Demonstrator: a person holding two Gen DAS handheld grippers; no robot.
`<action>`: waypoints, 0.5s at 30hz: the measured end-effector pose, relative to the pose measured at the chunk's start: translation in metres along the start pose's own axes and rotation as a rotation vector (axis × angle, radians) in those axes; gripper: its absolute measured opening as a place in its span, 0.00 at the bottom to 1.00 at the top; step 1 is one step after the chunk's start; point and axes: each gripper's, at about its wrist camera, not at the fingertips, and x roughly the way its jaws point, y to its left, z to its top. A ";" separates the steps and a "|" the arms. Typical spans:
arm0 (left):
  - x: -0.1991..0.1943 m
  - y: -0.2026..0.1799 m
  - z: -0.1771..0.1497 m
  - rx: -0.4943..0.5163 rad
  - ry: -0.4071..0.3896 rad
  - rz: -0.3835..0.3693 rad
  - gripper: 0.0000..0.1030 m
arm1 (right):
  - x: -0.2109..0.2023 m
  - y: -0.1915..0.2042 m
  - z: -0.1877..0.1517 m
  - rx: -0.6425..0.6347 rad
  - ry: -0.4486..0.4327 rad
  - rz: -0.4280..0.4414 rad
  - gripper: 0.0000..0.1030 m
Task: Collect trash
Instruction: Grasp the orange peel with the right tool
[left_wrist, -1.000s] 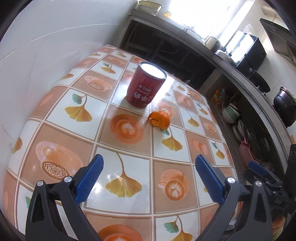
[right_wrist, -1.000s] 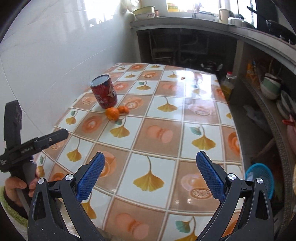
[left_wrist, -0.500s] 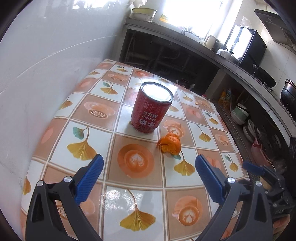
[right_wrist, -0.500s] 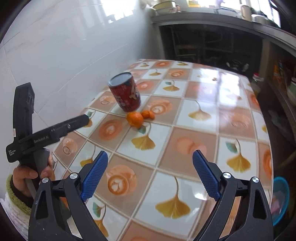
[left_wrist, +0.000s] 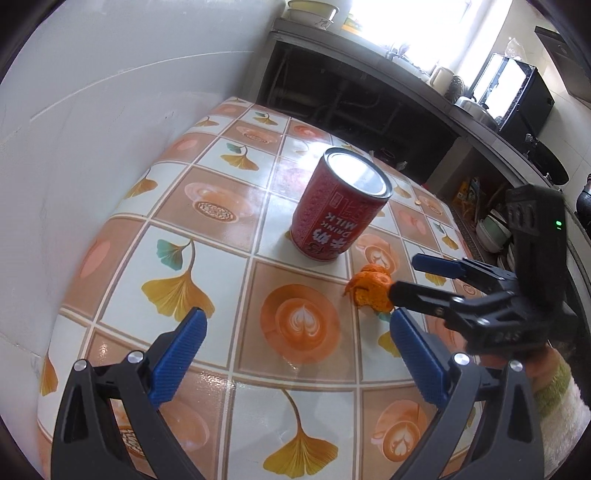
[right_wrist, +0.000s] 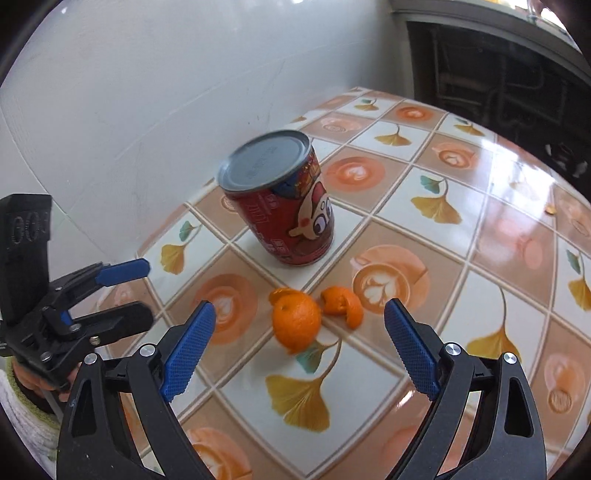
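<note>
A red milk drink can (left_wrist: 338, 206) stands upright on the tiled table (left_wrist: 192, 206) near the white wall; it also shows in the right wrist view (right_wrist: 279, 199). Orange peel (right_wrist: 297, 321) lies just in front of the can, with a second curled piece (right_wrist: 341, 304) beside it; the peel shows in the left wrist view (left_wrist: 371, 290). My left gripper (left_wrist: 295, 354) is open and empty, short of the can. My right gripper (right_wrist: 299, 350) is open and empty, its jaws straddling the peel from the near side.
A white wall runs along the table's left side. A dark counter with shelves, bowls (left_wrist: 493, 230) and pots stands behind and right of the table. A small brown scrap (right_wrist: 550, 210) lies far right on the table.
Both grippers have moved forward toward the can and peel, which now look much larger. The right gripper has come into the left wrist view, close to the peel.
</note>
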 end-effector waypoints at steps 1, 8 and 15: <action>0.001 0.001 0.000 -0.001 0.001 0.001 0.94 | 0.006 -0.003 0.002 0.002 0.010 -0.001 0.85; 0.003 0.001 0.000 0.000 0.008 -0.005 0.94 | 0.021 -0.002 -0.003 -0.036 0.041 0.001 0.74; 0.003 0.000 0.000 -0.005 0.009 -0.009 0.94 | 0.022 0.004 -0.002 -0.066 0.034 -0.034 0.52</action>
